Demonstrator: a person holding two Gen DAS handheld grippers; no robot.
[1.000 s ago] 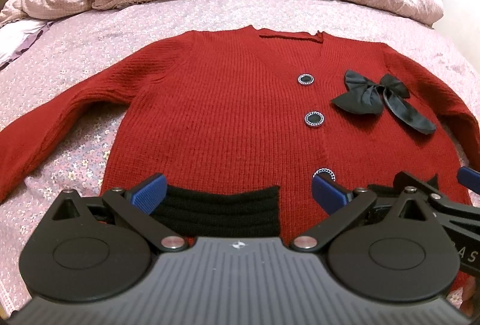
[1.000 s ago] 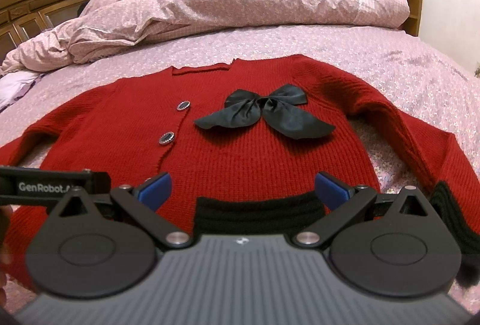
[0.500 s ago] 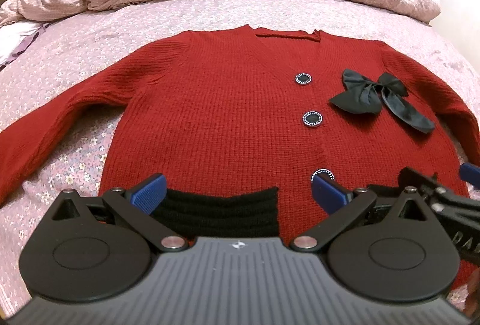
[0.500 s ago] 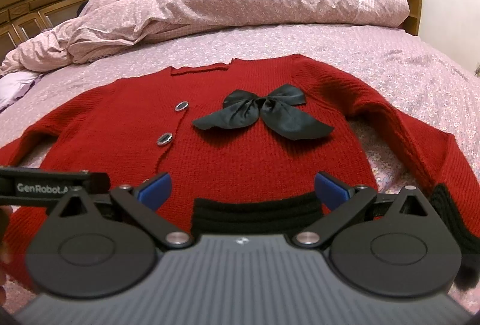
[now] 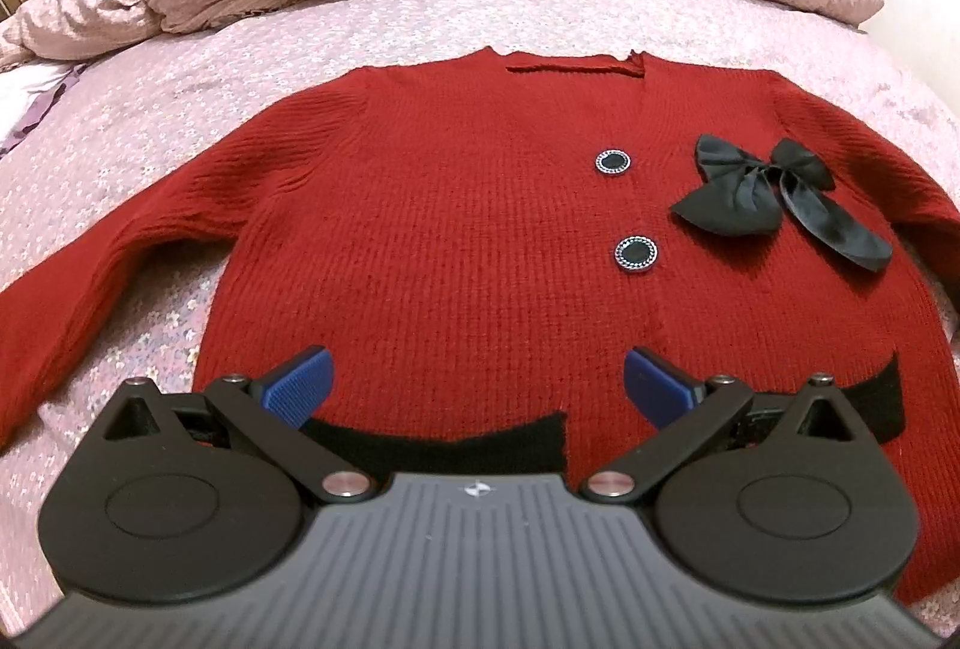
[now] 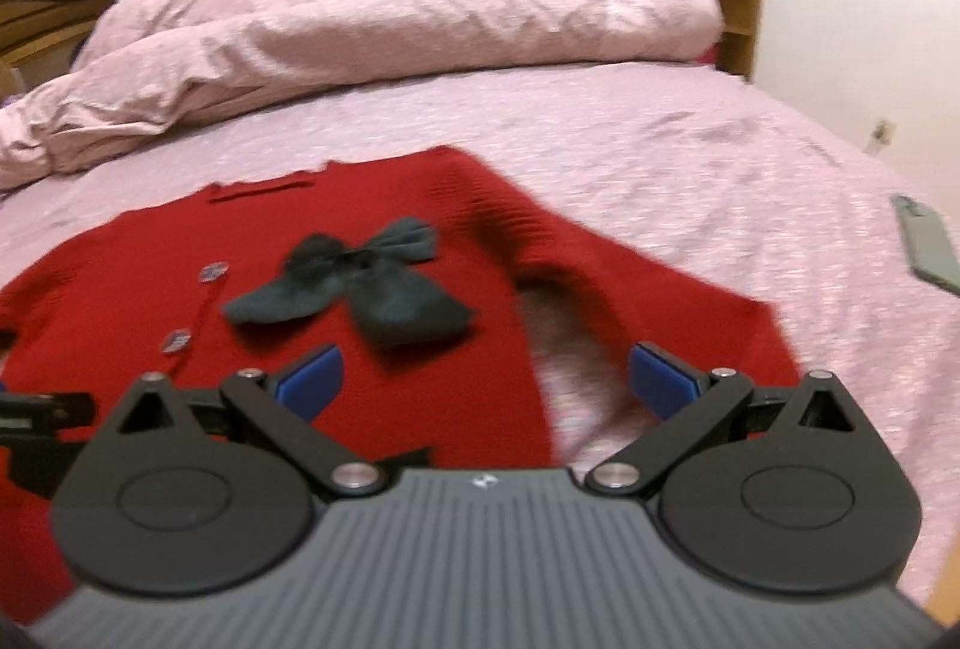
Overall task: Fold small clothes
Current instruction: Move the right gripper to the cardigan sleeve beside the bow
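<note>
Directly ahead of both grippers, a small red cardigan (image 5: pixel 432 241) lies flat and face up on a bed (image 5: pixel 150 121) covered in pink floral sheets, its neckline pointing away and its black-trimmed hem nearest the cameras. The left gripper (image 5: pixel 477 388) hovers over the left half of the hem, its blue-padded jaws spread wide and holding nothing. The right gripper (image 6: pixel 486 379) is likewise spread and empty; its view is blurred, and it sits over the cardigan's right edge, where the body meets the right sleeve (image 6: pixel 660 289). That sleeve runs from the shoulder diagonally outward and toward the camera, so its long axis slants to the right of this gripper. The left sleeve (image 5: pixel 90 283) slants the same way on the other side, well to the left of the left gripper. A black bow (image 5: pixel 774 199) is on the chest beside two round buttons (image 5: pixel 612 162). Judging by this layout, each sleeve lies nearer its own side's gripper, so a fold inward would probably start at the sleeves
</note>
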